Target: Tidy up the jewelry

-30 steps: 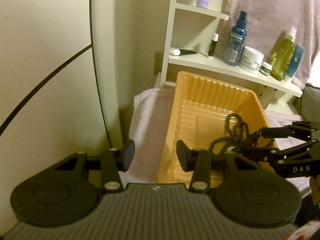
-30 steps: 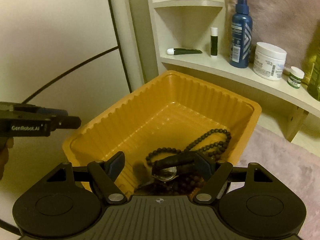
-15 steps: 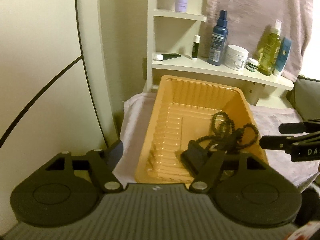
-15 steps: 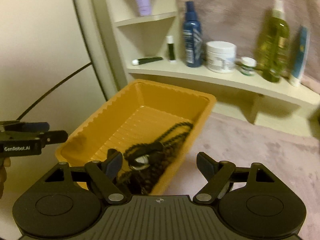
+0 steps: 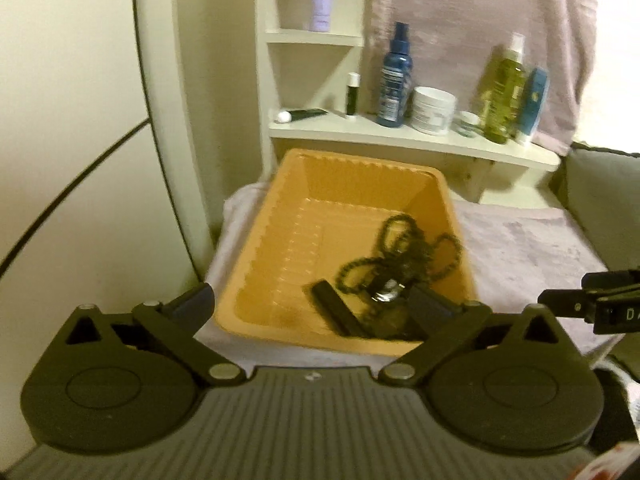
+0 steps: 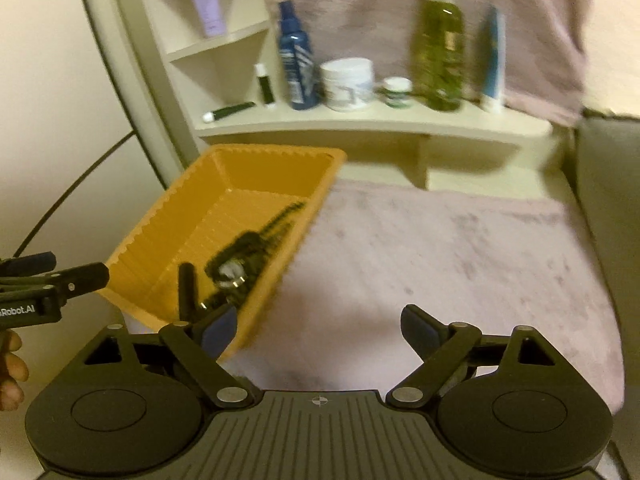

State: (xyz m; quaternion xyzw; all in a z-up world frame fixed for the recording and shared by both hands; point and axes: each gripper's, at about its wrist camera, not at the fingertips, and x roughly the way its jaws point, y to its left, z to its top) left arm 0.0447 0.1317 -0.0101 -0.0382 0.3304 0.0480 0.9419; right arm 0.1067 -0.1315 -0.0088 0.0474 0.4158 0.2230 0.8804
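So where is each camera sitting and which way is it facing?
Left wrist: on the left gripper, looking forward and down into the orange tray with beads and a watch; its own open fingers show, the right gripper at the right edge.
Right wrist: on the right gripper, facing the pink cloth; open fingers, left gripper and a hand at left.
Shared: tray, shelf with bottles.

"Robot.AI" on left tongs (image 6: 52, 276); "D" on right tongs (image 5: 592, 300).
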